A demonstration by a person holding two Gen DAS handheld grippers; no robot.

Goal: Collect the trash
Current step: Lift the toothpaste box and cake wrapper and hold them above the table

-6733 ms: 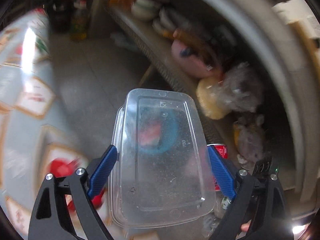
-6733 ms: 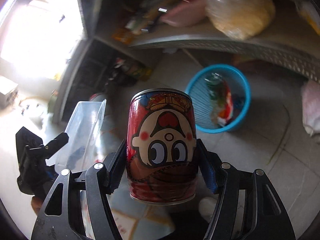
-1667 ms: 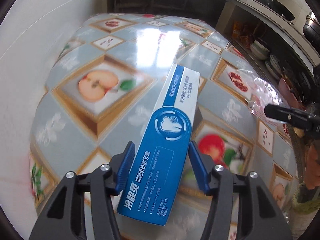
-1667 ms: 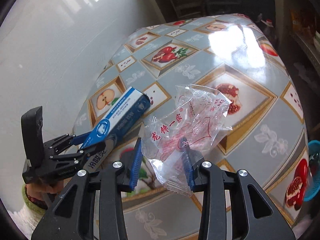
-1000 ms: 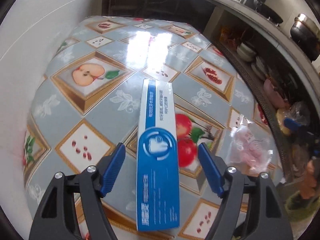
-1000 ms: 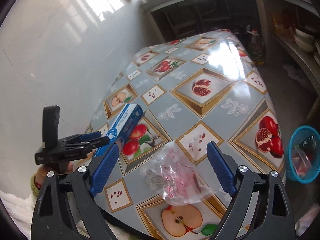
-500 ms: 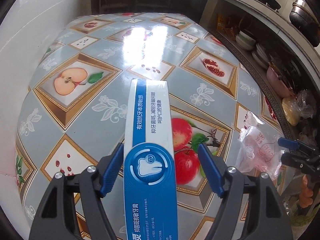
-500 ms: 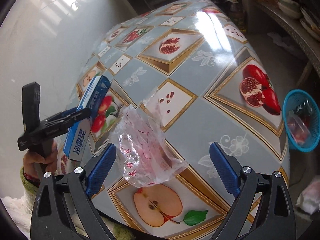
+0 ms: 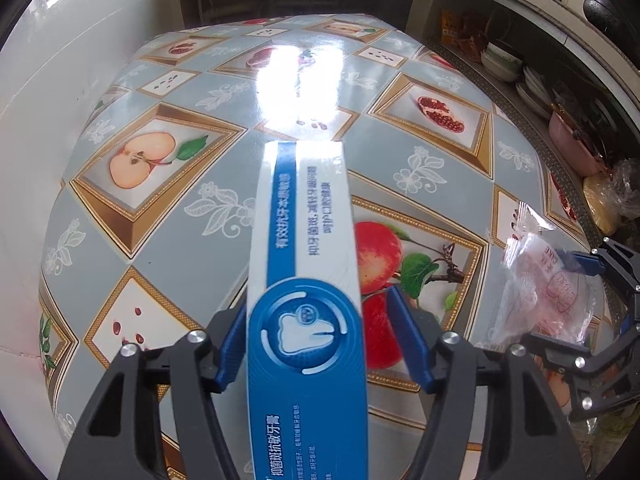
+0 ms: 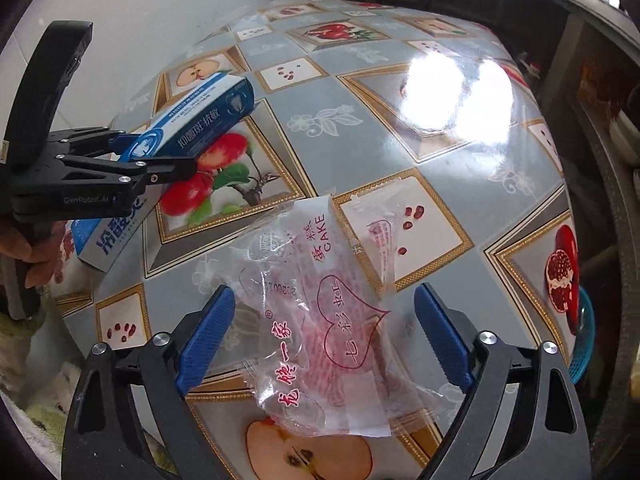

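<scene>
Nearest the right wrist camera, the right claw (image 10: 320,336) stands released, its blue pads (image 10: 206,334) well clear on either side of the clear cake wrapper (image 10: 320,320), though the jaws have just been closing in. The wrapper lies crumpled on the near edge of the bench (image 10: 360,152), over a printed apple.

Left of it, the left claw (image 9: 316,344) straddles the blue toothpaste box (image 9: 306,280); its jaws have also just been closing. The left pad looks to touch the box's side while a gap shows at the right pad, so I judge it not yet clenched.

The step in hand appears to be pinching both pieces of trash at once. Next, each claw needs to finish closing, the right low enough to catch the thin film, then lift.

Count: one wrapper, one box, two claws. At far right, below the bench edge, a sliver of one blue basket (image 10: 586,336) shows, probably the bin.
</scene>
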